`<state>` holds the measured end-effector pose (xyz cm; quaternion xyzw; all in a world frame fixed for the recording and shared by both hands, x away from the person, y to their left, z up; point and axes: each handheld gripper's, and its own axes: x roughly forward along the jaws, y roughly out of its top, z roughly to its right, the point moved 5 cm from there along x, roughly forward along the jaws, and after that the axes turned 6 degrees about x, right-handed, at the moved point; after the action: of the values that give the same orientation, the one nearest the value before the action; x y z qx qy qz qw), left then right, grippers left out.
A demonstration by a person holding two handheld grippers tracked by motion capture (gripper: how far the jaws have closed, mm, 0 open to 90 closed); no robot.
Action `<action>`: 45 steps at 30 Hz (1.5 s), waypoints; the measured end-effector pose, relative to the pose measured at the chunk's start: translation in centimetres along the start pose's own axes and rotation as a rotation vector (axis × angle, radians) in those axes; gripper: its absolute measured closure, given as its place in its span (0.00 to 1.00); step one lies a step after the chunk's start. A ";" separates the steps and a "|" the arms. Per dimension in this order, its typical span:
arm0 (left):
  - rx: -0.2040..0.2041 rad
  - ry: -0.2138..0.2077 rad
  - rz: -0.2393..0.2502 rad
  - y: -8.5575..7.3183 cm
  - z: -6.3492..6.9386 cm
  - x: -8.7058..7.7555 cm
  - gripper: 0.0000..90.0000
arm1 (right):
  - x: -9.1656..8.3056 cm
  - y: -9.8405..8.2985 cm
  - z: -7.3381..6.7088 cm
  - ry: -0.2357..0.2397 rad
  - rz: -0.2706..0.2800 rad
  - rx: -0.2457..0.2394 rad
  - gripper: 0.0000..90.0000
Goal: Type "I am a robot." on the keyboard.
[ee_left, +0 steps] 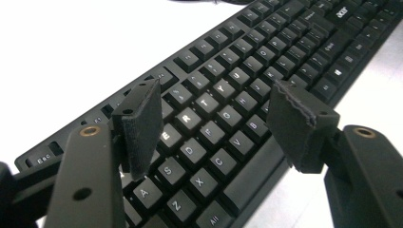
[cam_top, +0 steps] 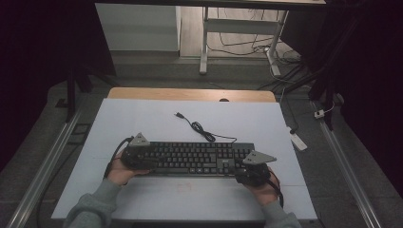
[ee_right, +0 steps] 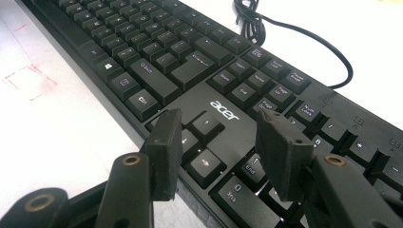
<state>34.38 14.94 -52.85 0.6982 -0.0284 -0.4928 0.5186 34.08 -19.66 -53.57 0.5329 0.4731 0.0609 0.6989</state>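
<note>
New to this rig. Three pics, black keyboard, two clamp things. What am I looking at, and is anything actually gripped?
No robot arm here: a person holds a two-jaw gripper in each hand. The high view looks down on the white table, forearms entering from the bottom. The left gripper is at the left end of the black Acer keyboard, the right gripper at its right end. The other two pictures come from cameras riding on each gripper, looking along its jaws. The left gripper's jaws stand apart above the letter keys; the right gripper's stand apart above the arrow keys. Nothing is gripped. The keyboard's cable lies loose, unplugged, behind it.
</note>
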 end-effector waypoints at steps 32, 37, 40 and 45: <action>0.007 0.036 -0.061 -0.2 -1.5 2.8 0.99 | 0.0 -0.1 0.1 -0.006 -0.008 -0.005 0.58; 0.006 0.028 -0.076 -0.3 -1.4 3.2 0.99 | 0.1 -0.1 0.1 -0.007 -0.007 -0.005 0.58; 0.007 0.031 -0.080 -0.4 -1.4 3.3 0.99 | 0.1 -0.1 0.1 -0.007 -0.005 -0.002 0.58; 0.012 0.029 -0.088 -0.4 -1.3 3.5 0.99 | 0.1 -0.1 0.1 -0.008 -0.005 -0.003 0.58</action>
<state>36.87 14.09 -55.53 0.7089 0.0069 -0.5049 0.4924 34.14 -19.73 -53.68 0.5310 0.4716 0.0576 0.7016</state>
